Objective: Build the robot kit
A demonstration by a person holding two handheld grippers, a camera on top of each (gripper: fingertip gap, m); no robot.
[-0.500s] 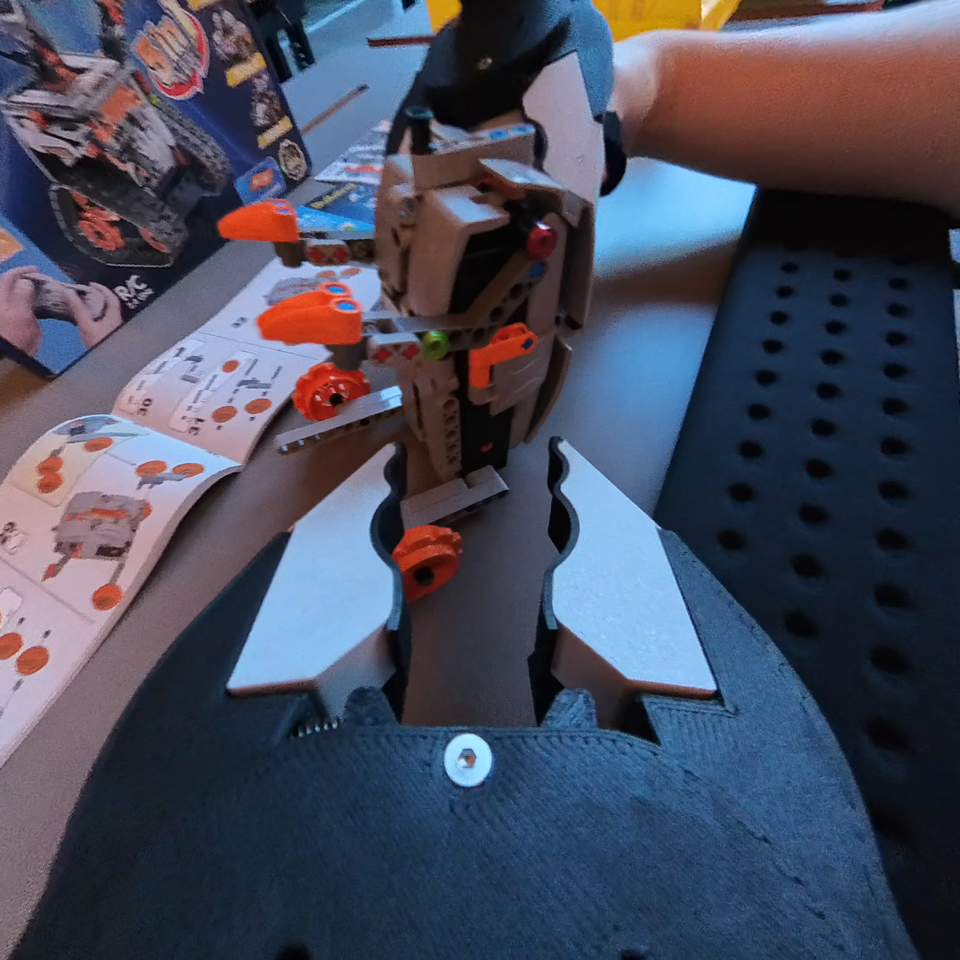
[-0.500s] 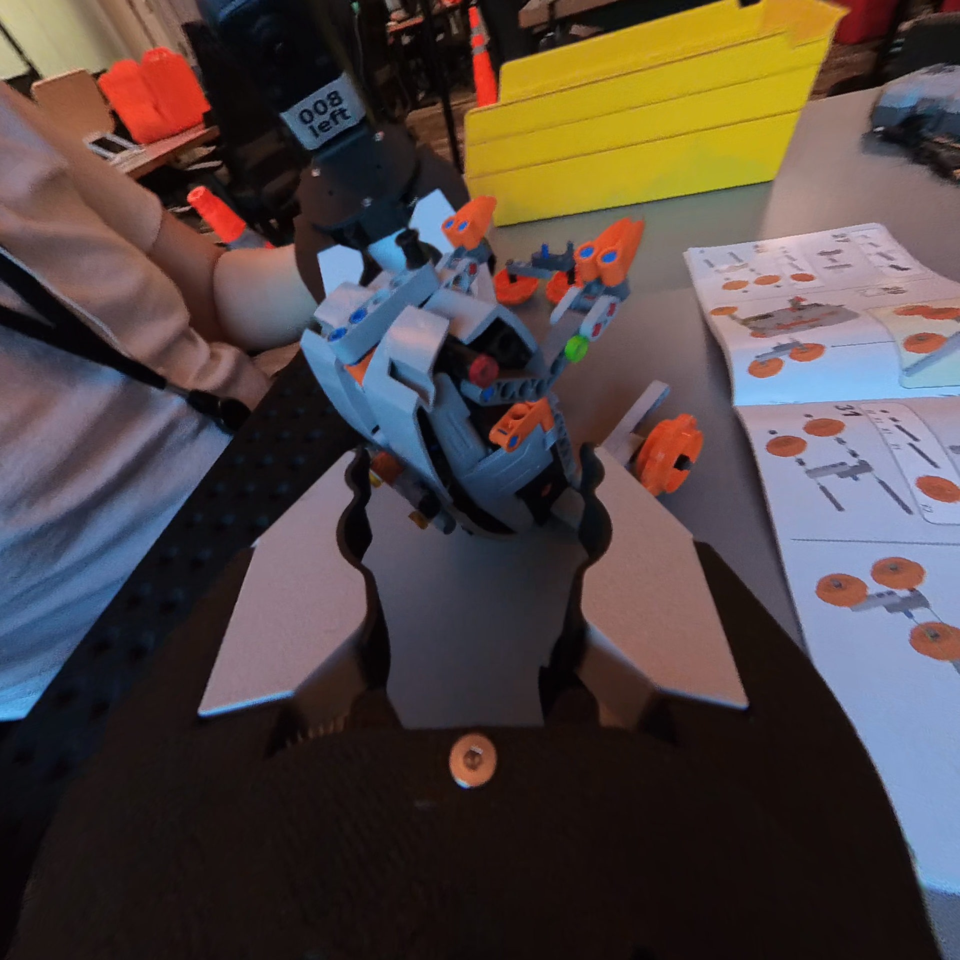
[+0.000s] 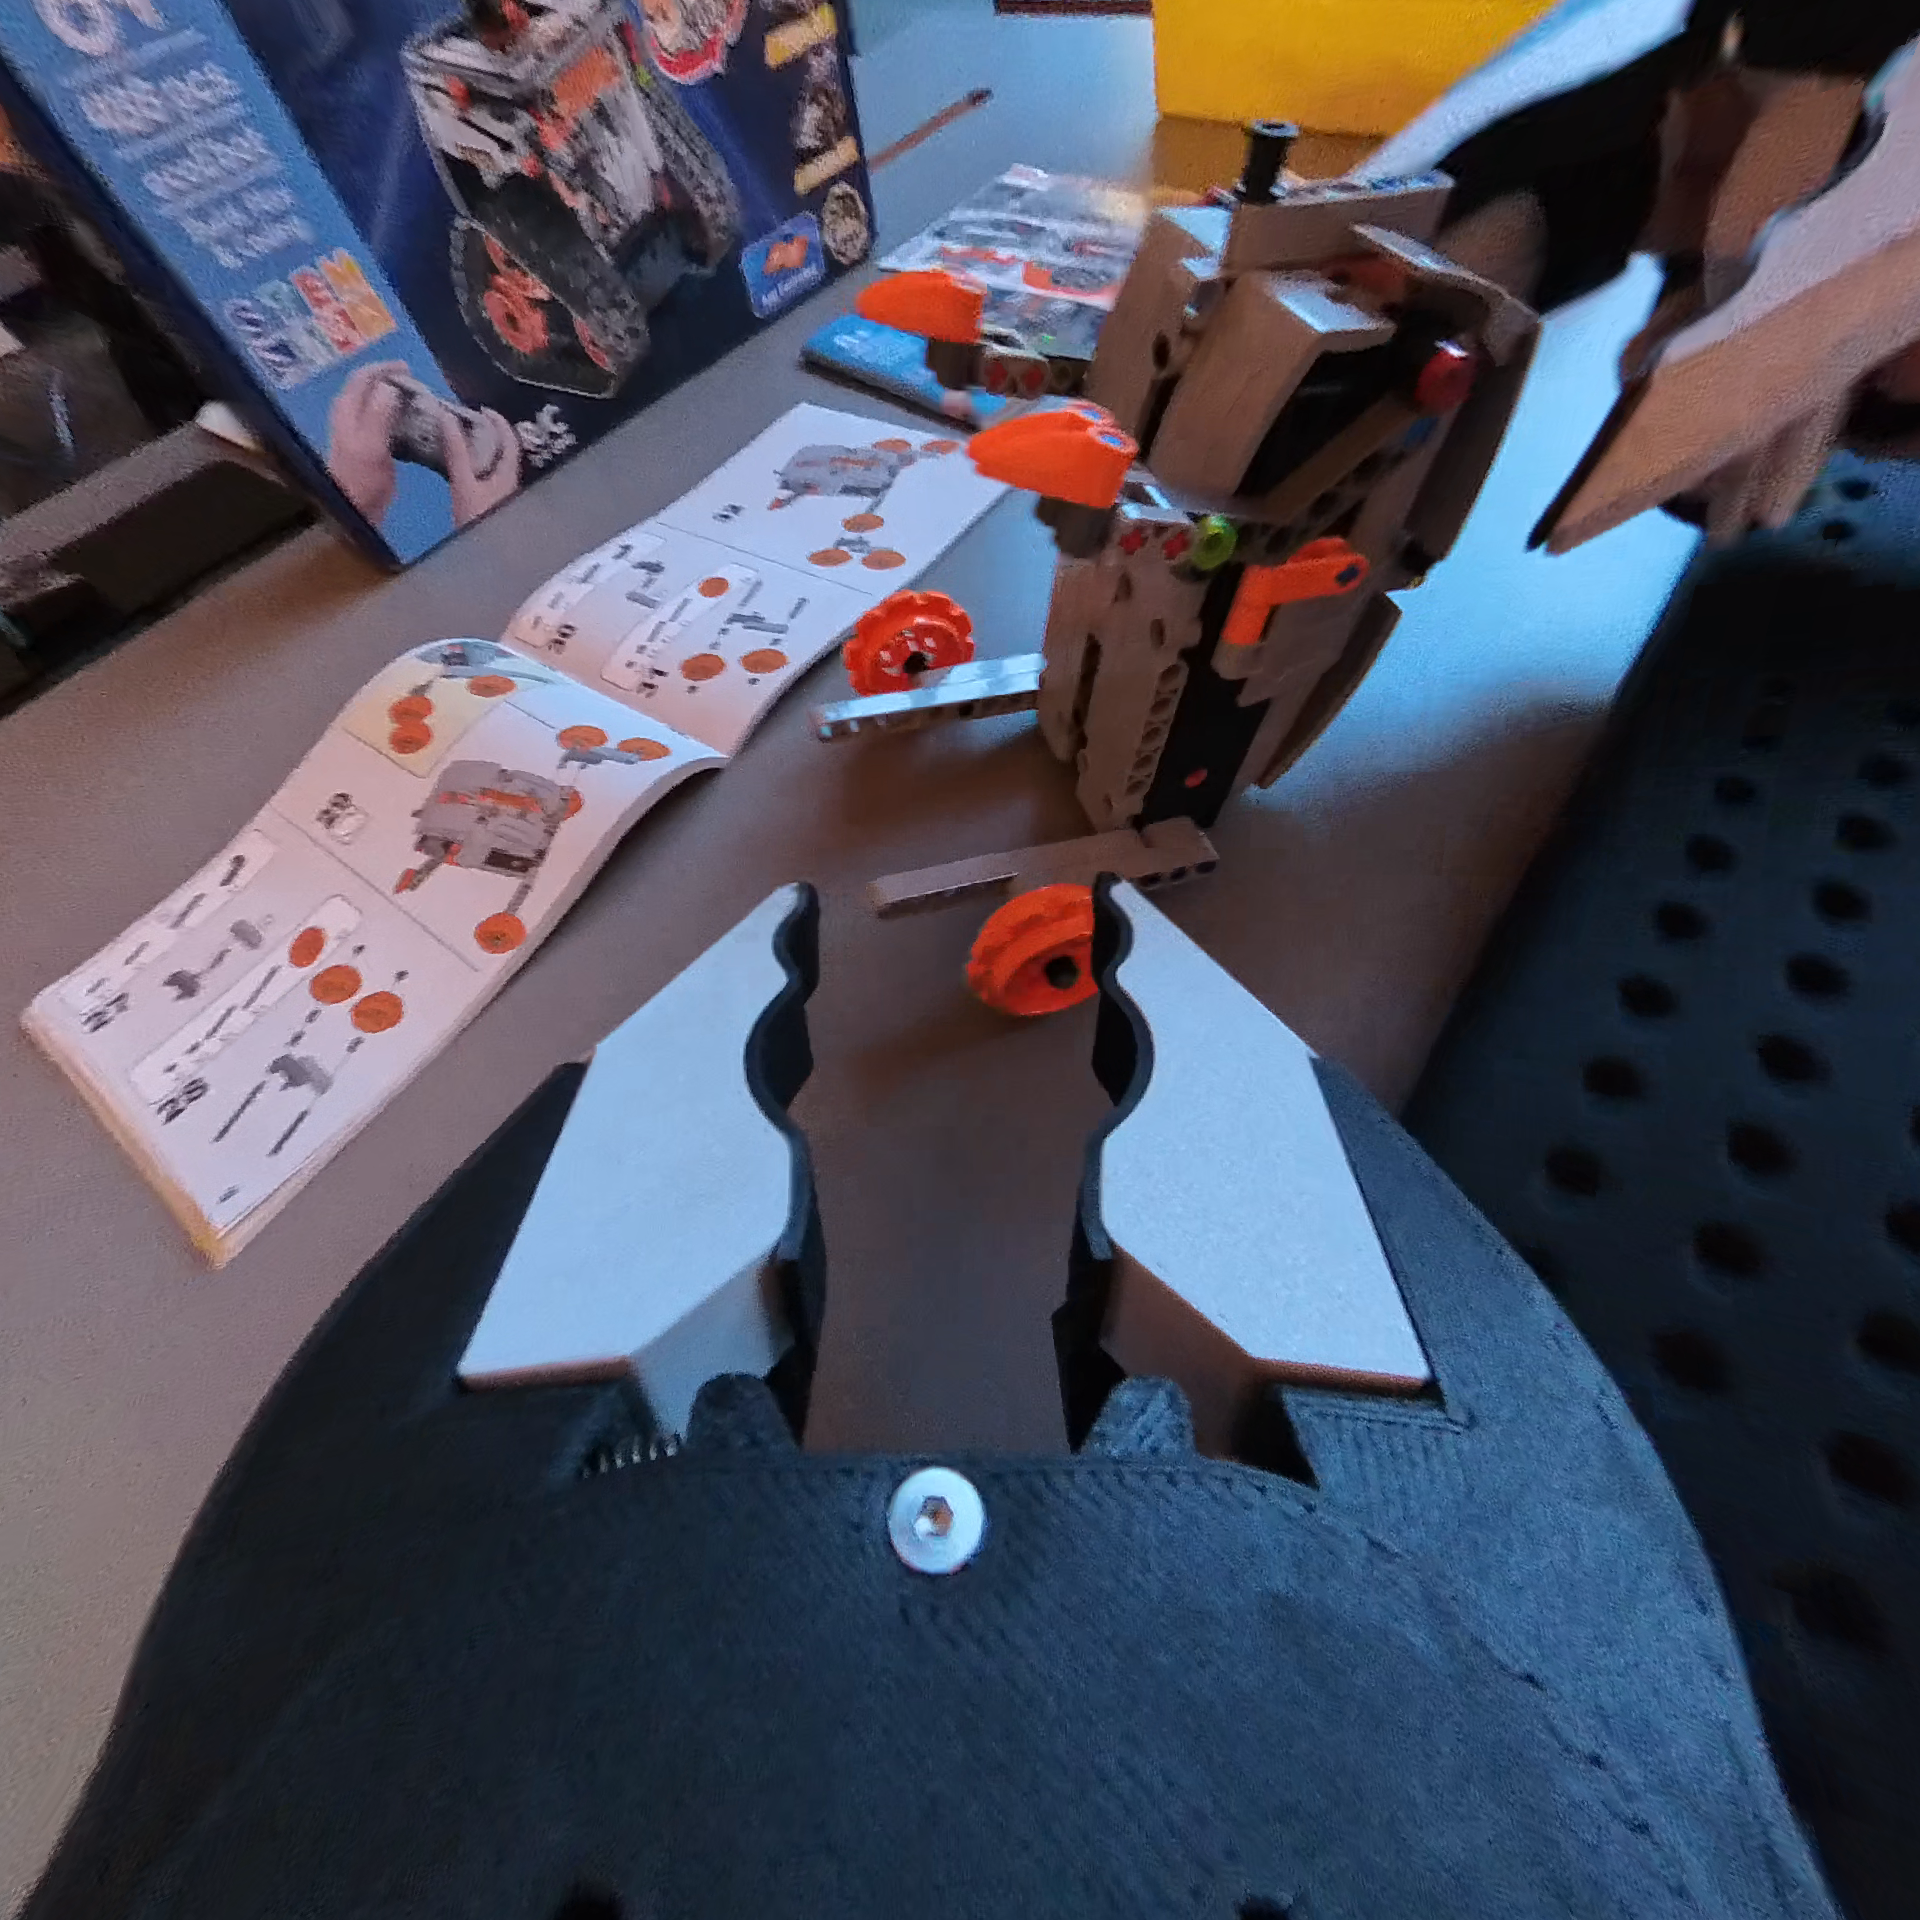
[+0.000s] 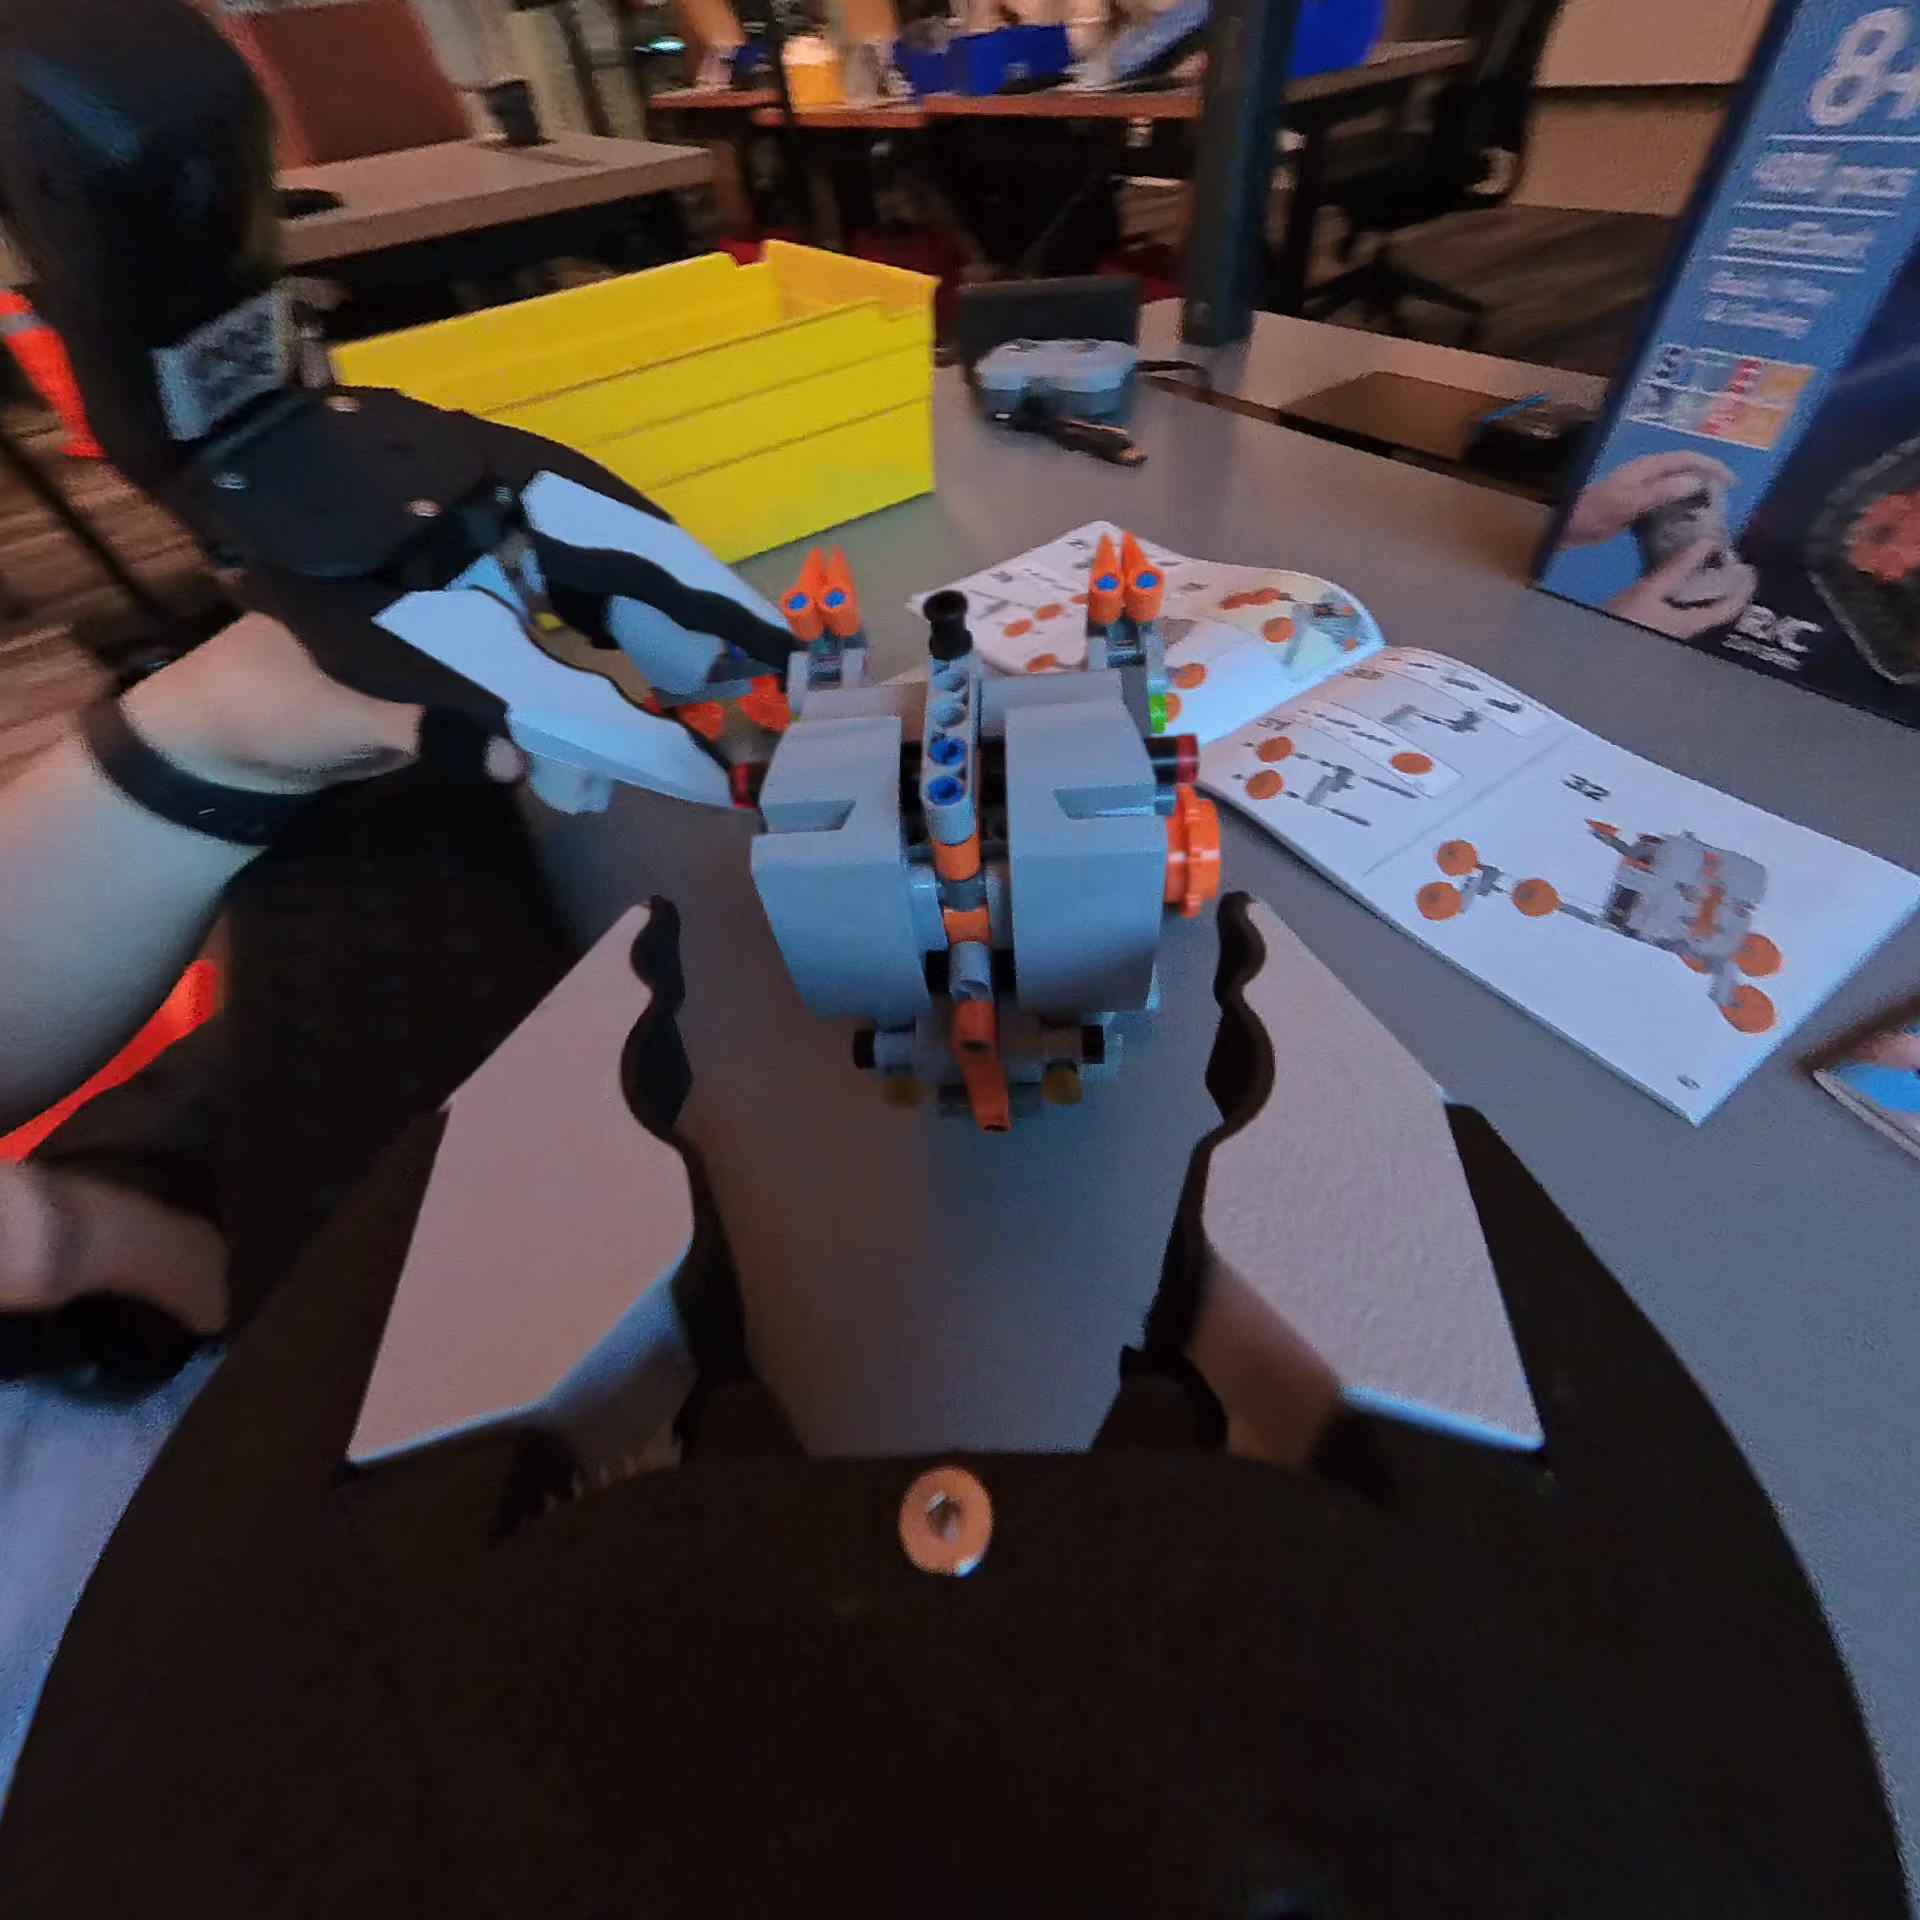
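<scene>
The blue toy box (image 4: 1766, 343) runs off the right edge, and the background desks (image 4: 499, 182) are blurred.

An office-like workroom: grey desks (image 4: 488, 187) and a black swivel chair (image 4: 1423, 156) stand in rows behind the near table (image 4: 1351, 468), where a yellow parts bin (image 4: 727, 416) sits near its far edge.

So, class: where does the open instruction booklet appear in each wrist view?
Left wrist view: booklet lies left of centre on the table, left of the brick model.
Right wrist view: booklet lies right of centre, right of the model.
Shared landmark: the blue box.
</scene>
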